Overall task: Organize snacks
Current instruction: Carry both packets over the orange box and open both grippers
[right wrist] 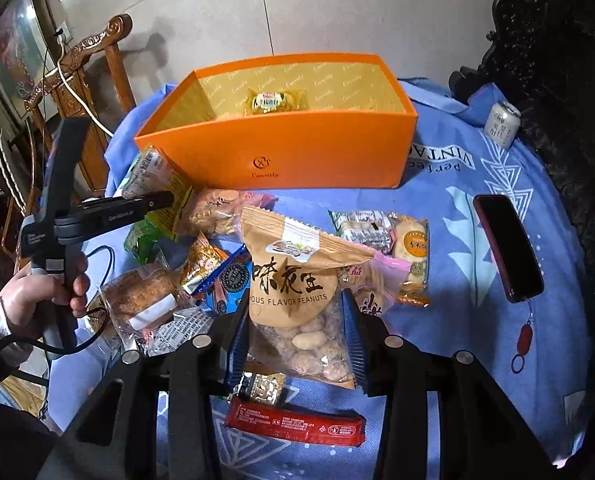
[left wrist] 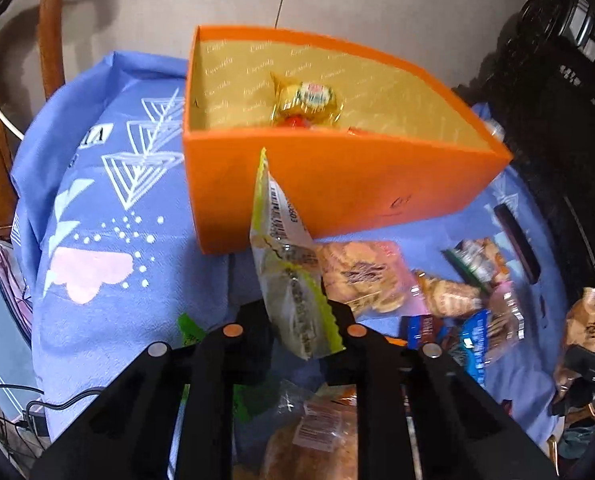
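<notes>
blue patterned tablecloth (right wrist: 457, 240), orange box (right wrist: 317, 152), scattered snacks; carved chair (right wrist: 97, 52) behind.

Pale wall (right wrist: 337, 8) with a vertical seam. Carved wooden chair (right wrist: 97, 48) at left, white cable (right wrist: 81, 96) draped over it. Dark carved furniture (right wrist: 557, 60) at right. Blue patterned cloth (right wrist: 457, 208) covers the surface. Framed picture (right wrist: 9, 44) far left.

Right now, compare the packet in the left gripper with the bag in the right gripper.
The yellow-green packet is slim, with a barcode showing; the peanut bag is broad, kraft-brown, with a clear window showing peanuts. Both are clamped between fingers, short of the orange box.
</notes>
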